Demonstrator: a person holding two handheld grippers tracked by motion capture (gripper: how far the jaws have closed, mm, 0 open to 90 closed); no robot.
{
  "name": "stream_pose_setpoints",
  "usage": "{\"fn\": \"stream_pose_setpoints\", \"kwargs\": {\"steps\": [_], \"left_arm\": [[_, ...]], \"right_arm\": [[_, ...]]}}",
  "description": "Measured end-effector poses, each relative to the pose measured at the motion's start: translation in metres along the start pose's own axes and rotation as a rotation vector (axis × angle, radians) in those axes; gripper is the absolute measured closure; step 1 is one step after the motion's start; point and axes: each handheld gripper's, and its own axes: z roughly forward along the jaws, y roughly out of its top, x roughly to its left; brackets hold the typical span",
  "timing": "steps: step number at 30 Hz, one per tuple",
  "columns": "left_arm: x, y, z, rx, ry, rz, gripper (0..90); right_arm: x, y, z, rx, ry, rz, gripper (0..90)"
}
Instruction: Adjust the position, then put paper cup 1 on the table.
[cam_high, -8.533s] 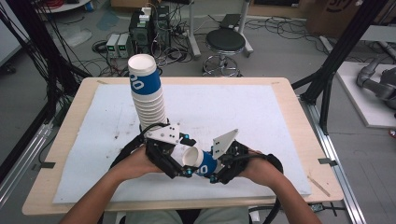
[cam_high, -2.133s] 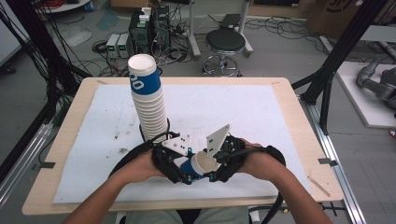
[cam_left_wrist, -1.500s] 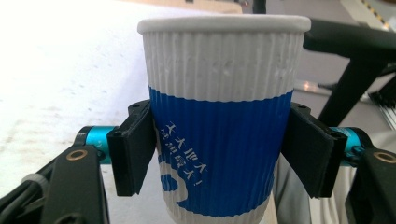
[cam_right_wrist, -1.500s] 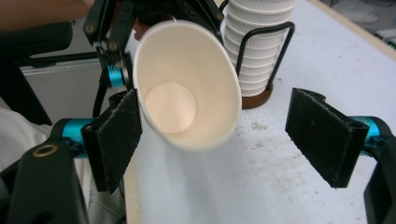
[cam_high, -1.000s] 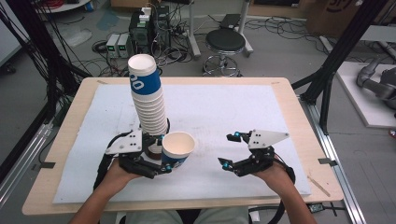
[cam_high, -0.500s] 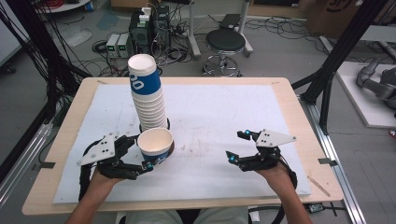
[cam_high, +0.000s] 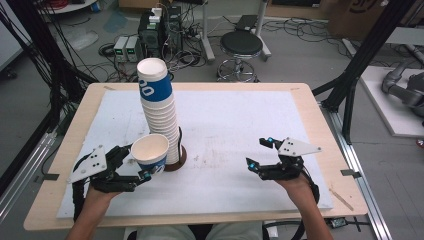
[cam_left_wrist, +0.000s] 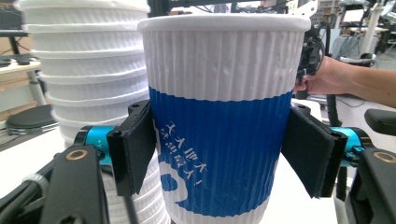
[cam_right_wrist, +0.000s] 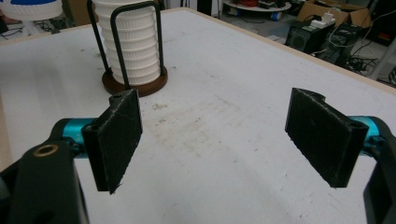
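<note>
The left tool (cam_high: 136, 166) grips a blue-and-white paper cup (cam_high: 149, 153) upright, jaws pressed to its sides, at seven o'clock just beside the tall cup stack (cam_high: 159, 115) on its wooden stand (cam_high: 176, 161). At four o'clock on the worktop (cam_high: 240, 130), the right tool (cam_high: 260, 152) hovers, jaws apart.

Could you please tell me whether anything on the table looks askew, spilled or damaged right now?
The tall stack of cups leans slightly to the left above its round wooden base. The white table cover shows faint smudges near its middle. The single cup in the left claw looks intact and upright.
</note>
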Motion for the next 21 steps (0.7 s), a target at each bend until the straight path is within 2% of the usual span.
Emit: {"fn": "stream_pose_setpoints", "kwargs": {"steps": [13, 17, 19, 21], "left_arm": [[0.002, 0.0, -0.015, -0.024, 0.011, 0.002, 29.7], [0.003, 0.0, -0.019, -0.043, 0.008, -0.003, 29.7], [0.005, 0.0, -0.024, -0.068, 0.003, -0.006, 29.7], [0.006, 0.0, -0.026, -0.068, 0.005, -0.005, 29.7]], "right_arm": [[-0.004, -0.002, -0.01, -0.019, -0.031, 0.016, 19.4], [-0.004, -0.002, -0.011, -0.026, -0.041, 0.017, 19.4], [-0.004, -0.002, -0.011, -0.023, -0.043, 0.016, 19.4], [-0.004, -0.003, -0.011, -0.022, -0.044, 0.02, 19.4]]}}
